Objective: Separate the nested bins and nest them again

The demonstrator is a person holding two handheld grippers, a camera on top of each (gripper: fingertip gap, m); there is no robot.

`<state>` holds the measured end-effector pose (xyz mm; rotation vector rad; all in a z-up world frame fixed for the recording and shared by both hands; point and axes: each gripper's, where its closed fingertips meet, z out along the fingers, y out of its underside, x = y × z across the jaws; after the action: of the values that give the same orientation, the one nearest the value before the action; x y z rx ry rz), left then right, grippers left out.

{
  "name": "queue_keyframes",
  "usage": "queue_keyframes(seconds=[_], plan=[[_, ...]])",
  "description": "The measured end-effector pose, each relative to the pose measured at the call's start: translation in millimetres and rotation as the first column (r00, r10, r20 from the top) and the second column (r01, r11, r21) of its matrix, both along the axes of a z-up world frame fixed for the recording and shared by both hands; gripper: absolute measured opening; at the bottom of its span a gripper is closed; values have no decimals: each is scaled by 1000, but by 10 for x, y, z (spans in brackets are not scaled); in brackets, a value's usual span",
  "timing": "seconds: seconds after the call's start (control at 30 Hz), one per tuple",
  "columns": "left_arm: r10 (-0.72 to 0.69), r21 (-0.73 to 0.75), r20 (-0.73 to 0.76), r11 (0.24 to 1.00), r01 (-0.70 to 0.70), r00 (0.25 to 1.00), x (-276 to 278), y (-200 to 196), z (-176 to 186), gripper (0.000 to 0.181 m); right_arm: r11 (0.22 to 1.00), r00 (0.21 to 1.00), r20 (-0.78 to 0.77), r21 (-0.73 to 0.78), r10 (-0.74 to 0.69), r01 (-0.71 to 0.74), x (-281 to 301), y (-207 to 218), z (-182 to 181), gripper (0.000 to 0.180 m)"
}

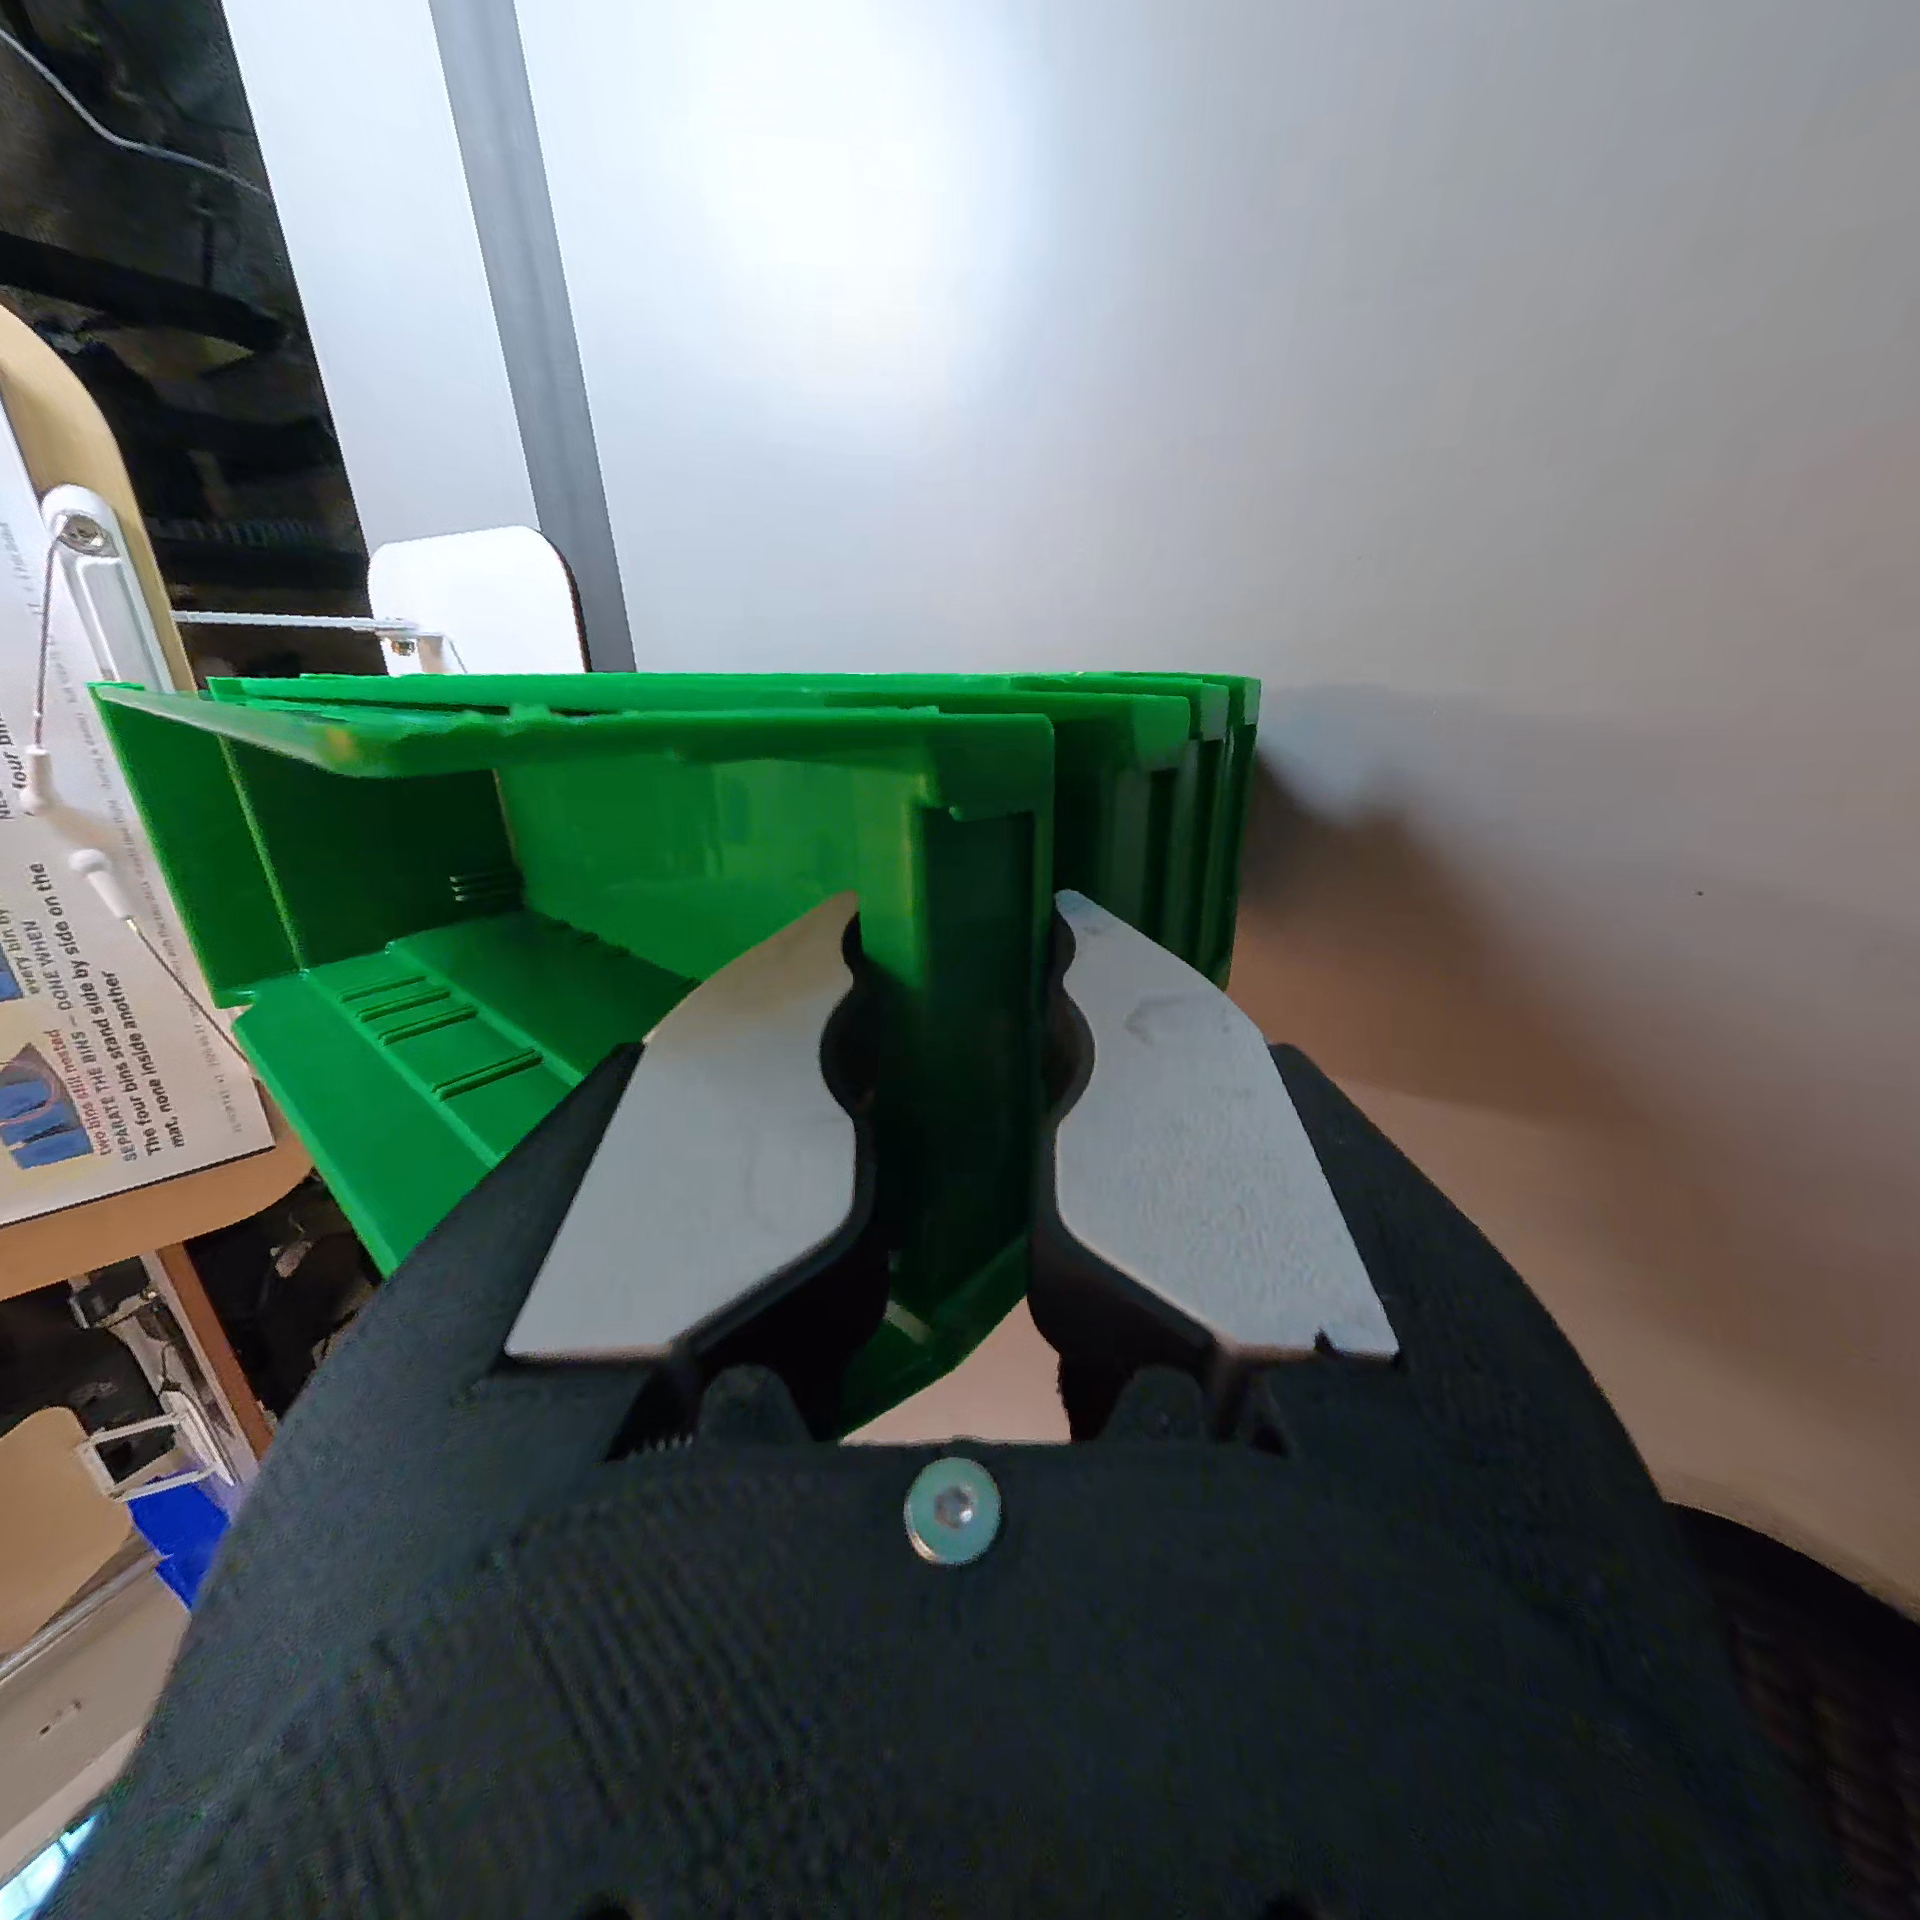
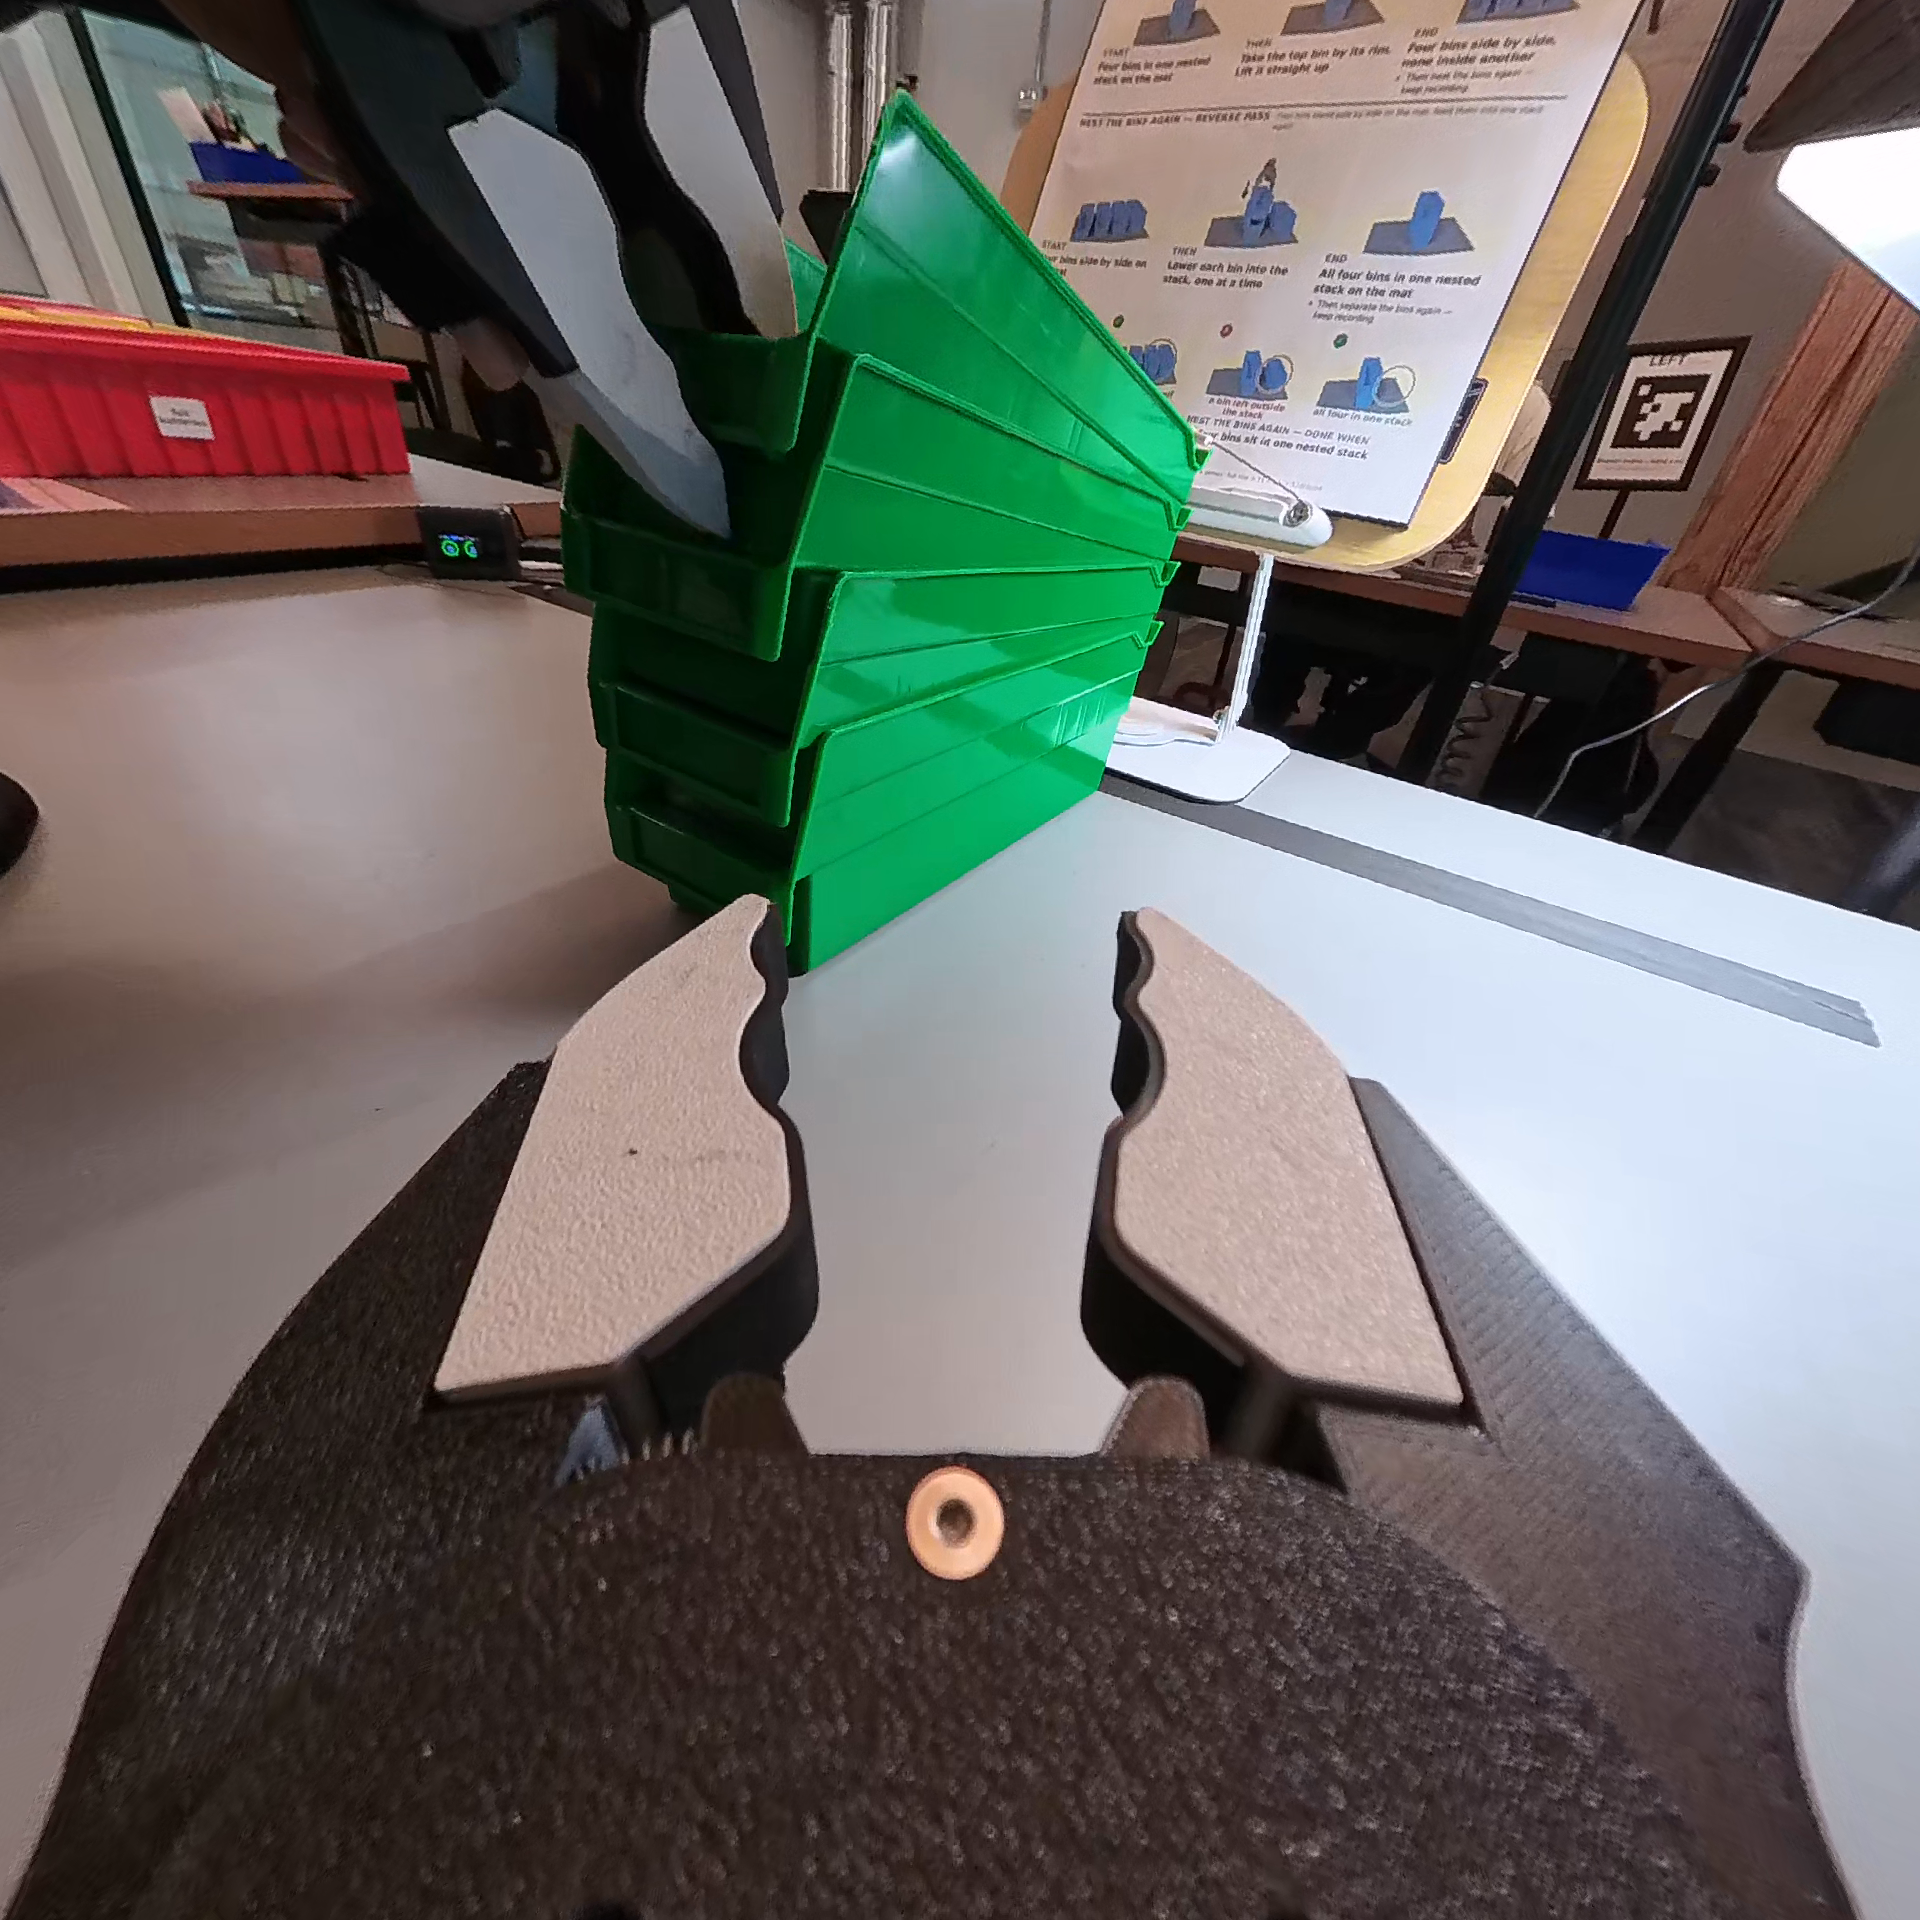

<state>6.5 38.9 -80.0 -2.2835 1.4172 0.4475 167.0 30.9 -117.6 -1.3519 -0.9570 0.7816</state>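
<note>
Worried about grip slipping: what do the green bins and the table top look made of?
Green bins: apparently glossy moulded plastic, with thin walls, sharp ribs and shiny highlights. Table top: smooth pale grey, probably laminate; it shows soft reflections.

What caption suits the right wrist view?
Open right hand-held gripper faces nested green bins; left hand-held gripper tilts the top bin.
</note>
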Motion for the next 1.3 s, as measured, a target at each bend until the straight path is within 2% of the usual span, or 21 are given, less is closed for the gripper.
queue_keyframes(seconds=[0.37,0.6,0.73,0.87,1.07,1.3], plan=[[-36,111,38,993,32,999,27,-70,432,33,1000,1000,3,-3,-2,2,-2,4,-12,59],[-37,283,42,959,24,998,-36,-124,1067,30,1000,1000,8,-4,-5,5,-4,6,-27,59],[3,324,-1,946,-3,1000,-327,-256,1208,30,1000,1000,-2,-8,-7,7,9,10,-13,58],[58,284,-11,957,-53,998,-698,-414,914,30,1000,1000,6,-5,-8,8,0,9,-25,57],[99,207,-17,974,-93,995,-1093,-594,155,30,1000,1000,23,0,-9,9,-20,8,-55,59],[107,139,-21,985,-103,994,-1259,-675,-774,30,1000,999,35,18,0,-1,-37,-19,-62,62]])
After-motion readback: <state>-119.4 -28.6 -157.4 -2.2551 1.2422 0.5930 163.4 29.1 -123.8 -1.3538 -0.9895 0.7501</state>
